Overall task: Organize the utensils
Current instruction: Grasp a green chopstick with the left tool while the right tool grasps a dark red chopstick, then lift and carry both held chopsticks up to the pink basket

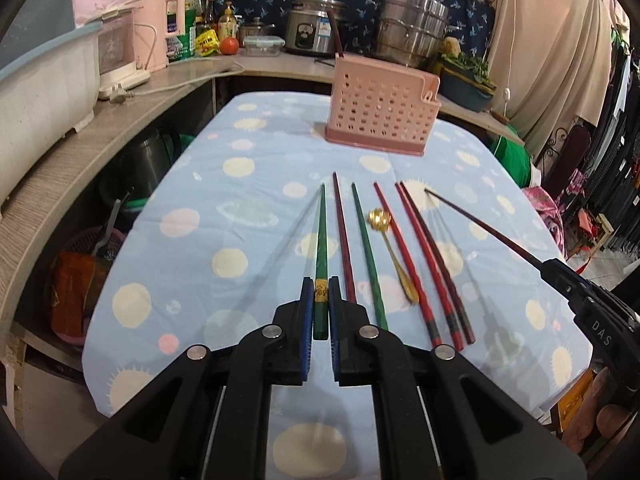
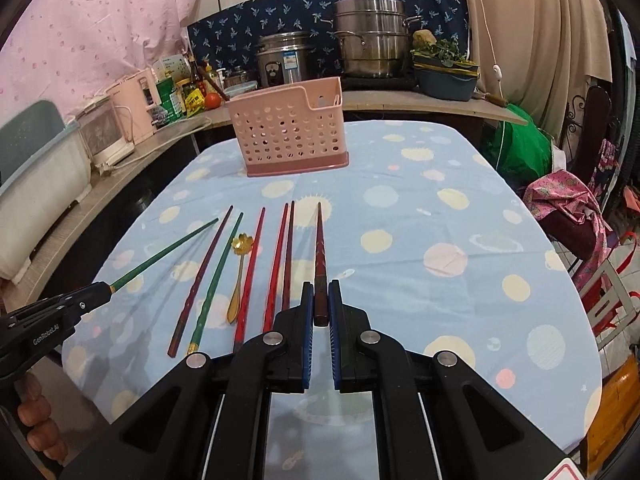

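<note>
My left gripper (image 1: 321,294) is shut on a green chopstick (image 1: 321,240) and holds it above the blue cloth; it also shows in the right wrist view (image 2: 160,256). My right gripper (image 2: 320,300) is shut on a dark red chopstick (image 2: 320,248), seen from the left wrist view (image 1: 488,230) too. On the cloth lie another green chopstick (image 1: 368,252), several red and dark chopsticks (image 1: 420,256) and a gold spoon (image 1: 394,252). A pink perforated utensil holder (image 1: 380,108) stands at the far side (image 2: 290,136), with one dark chopstick upright in it.
The table (image 2: 440,220) has a blue dotted cloth. Behind it, a counter (image 1: 280,66) carries a rice cooker (image 1: 314,28), a steel steamer pot (image 1: 412,26), bottles and a tomato. A pink appliance (image 1: 160,28) and white tub (image 1: 44,80) sit left. Bags and a chair stand right (image 2: 568,208).
</note>
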A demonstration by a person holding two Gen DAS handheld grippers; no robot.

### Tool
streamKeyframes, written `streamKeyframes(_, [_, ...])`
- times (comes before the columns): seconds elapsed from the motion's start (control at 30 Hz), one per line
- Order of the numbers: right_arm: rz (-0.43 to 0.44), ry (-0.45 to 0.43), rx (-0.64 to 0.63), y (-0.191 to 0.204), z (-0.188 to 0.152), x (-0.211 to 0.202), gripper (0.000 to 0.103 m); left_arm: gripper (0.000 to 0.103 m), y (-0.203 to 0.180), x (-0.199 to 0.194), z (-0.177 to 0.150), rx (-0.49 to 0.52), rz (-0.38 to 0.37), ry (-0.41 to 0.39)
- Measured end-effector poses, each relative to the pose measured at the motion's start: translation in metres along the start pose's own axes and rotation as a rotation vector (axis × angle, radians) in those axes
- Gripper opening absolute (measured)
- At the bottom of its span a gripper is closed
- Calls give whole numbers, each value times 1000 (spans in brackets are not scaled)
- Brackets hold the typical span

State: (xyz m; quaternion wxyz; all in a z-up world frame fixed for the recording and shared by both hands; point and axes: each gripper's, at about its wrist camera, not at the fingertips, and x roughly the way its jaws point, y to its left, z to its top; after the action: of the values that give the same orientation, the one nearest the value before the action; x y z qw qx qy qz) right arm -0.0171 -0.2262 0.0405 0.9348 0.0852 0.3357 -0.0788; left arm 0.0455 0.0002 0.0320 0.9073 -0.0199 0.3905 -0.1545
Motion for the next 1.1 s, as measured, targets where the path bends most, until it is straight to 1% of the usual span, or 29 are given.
streamKeyframes(0.27, [2, -85, 29, -10, 32, -19, 7, 7, 2, -23, 37, -5, 7, -88])
streamKeyframes(0.57, [35, -144, 85, -26, 67, -29, 7, 7, 1, -43, 82, -5, 19, -201])
streamKeyframes(0.83, [65, -179, 113, -37, 94, -30, 7, 7, 0, -45, 120, -18, -2, -244])
streamKeyframes(1.1, [103, -202, 140, -46, 124, -27, 7, 7, -9, -48, 158, -9, -17, -289])
